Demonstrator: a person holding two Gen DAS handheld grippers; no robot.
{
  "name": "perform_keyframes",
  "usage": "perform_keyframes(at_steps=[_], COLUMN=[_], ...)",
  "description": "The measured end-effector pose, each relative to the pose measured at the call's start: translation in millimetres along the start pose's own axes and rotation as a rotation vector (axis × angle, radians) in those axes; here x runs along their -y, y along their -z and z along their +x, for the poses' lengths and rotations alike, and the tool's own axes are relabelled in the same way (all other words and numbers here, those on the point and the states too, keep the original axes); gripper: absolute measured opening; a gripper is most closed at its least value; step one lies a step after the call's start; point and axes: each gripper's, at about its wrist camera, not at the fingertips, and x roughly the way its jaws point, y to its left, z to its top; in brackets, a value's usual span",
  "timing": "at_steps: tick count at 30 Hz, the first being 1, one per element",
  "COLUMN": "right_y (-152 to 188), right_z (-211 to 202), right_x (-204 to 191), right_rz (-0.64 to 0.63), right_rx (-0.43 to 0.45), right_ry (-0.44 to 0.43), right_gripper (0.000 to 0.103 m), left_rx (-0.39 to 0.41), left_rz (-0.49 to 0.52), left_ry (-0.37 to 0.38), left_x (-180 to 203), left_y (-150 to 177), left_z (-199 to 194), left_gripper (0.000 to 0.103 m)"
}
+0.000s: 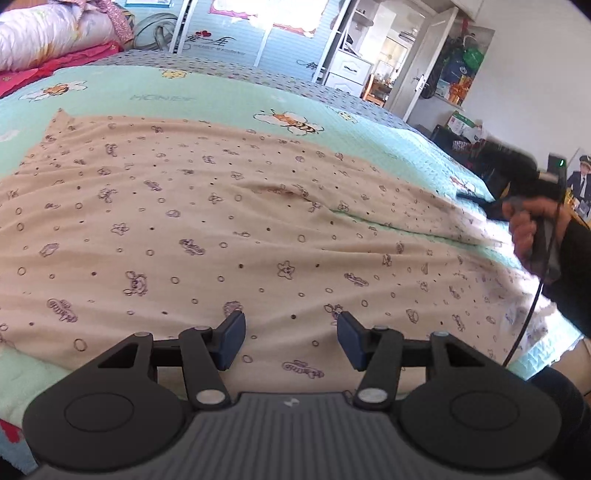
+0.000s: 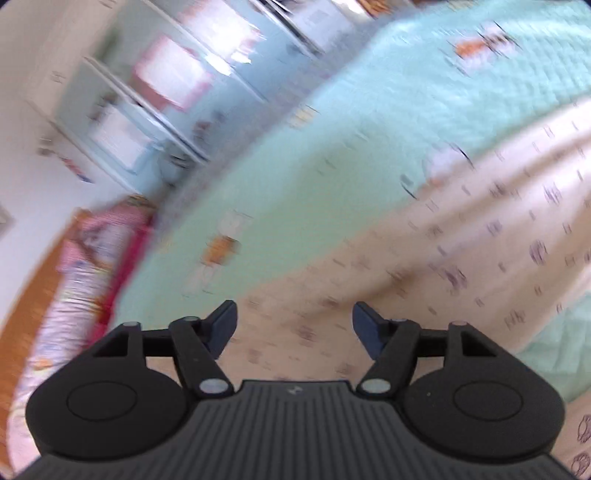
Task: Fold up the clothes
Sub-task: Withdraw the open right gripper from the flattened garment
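A peach garment [image 1: 221, 206] printed with small purple figures lies spread flat on the mint bed cover [image 1: 221, 92]. My left gripper [image 1: 291, 339] hovers over the garment's near edge, open, with only flat cloth showing between its fingers. At the right edge of the left wrist view, a hand [image 1: 524, 229] holds the other gripper over the garment's rumpled right end. The right wrist view is blurred. There my right gripper [image 2: 293, 328] stands open above the garment [image 2: 461, 258], with nothing gripped. Mint cover [image 2: 332, 147] lies beyond it.
Rolled bedding [image 1: 48, 33] and a red cloth [image 1: 55, 66] sit at the bed's far left corner. A blue wardrobe [image 1: 236, 33] and an open door [image 1: 424, 66] stand behind the bed. Boxes and bags [image 1: 461, 125] crowd the floor at right.
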Motion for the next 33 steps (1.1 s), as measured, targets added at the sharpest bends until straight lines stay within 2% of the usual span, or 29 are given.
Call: perform_keyframes(at_steps=[3, 5, 8, 10, 13, 16, 20, 22, 24, 27, 30, 31, 32, 33], right_y=[-21, -40, -61, -75, -96, -88, -83, -87, -86, -98, -115, -114, -110, -106], right_z=[7, 35, 81, 106, 97, 78, 73, 83, 105, 111, 97, 93, 91, 89], right_x=[3, 10, 36, 44, 44, 34, 22, 27, 25, 21, 17, 10, 1, -8], right_rz=[0.007, 0.033, 0.118, 0.106, 0.067, 0.029, -0.074, -0.069, -0.089, -0.198, -0.211, -0.270, -0.371, -0.480], right_rx=[0.022, -0.048, -0.205, -0.234, -0.088, -0.101, -0.158, -0.245, -0.398, -0.329, -0.214, -0.234, -0.256, -0.276], right_ry=[-0.048, -0.038, 0.016, 0.073, 0.186, 0.039, 0.044, 0.038, 0.044, 0.162, 0.242, 0.224, 0.246, 0.279], right_gripper=[0.076, 0.076, 0.076, 0.067, 0.067, 0.069, 0.070, 0.070, 0.068, 0.040, 0.044, 0.048, 0.053, 0.054], left_rx=[-0.008, -0.011, -0.014, -0.019, -0.020, -0.013, -0.009, -0.008, -0.008, -0.011, -0.011, -0.010, -0.008, -0.006], left_rz=[0.014, 0.021, 0.035, 0.050, 0.055, 0.047, 0.054, 0.052, 0.055, 0.068, 0.058, 0.055, 0.054, 0.054], left_ry=[-0.015, -0.025, -0.040, -0.048, -0.050, -0.043, -0.042, -0.042, -0.045, -0.054, -0.047, -0.045, -0.044, -0.042], left_x=[4, 6, 9, 11, 12, 10, 12, 12, 12, 14, 12, 11, 11, 11], left_y=[1, 2, 4, 4, 4, 6, 6, 6, 7, 7, 6, 7, 8, 8], left_z=[2, 2, 5, 6, 7, 7, 6, 6, 6, 7, 6, 7, 7, 7], left_gripper=[0.058, 0.058, 0.058, 0.060, 0.061, 0.062, 0.063, 0.063, 0.063, 0.063, 0.063, 0.063, 0.063, 0.065])
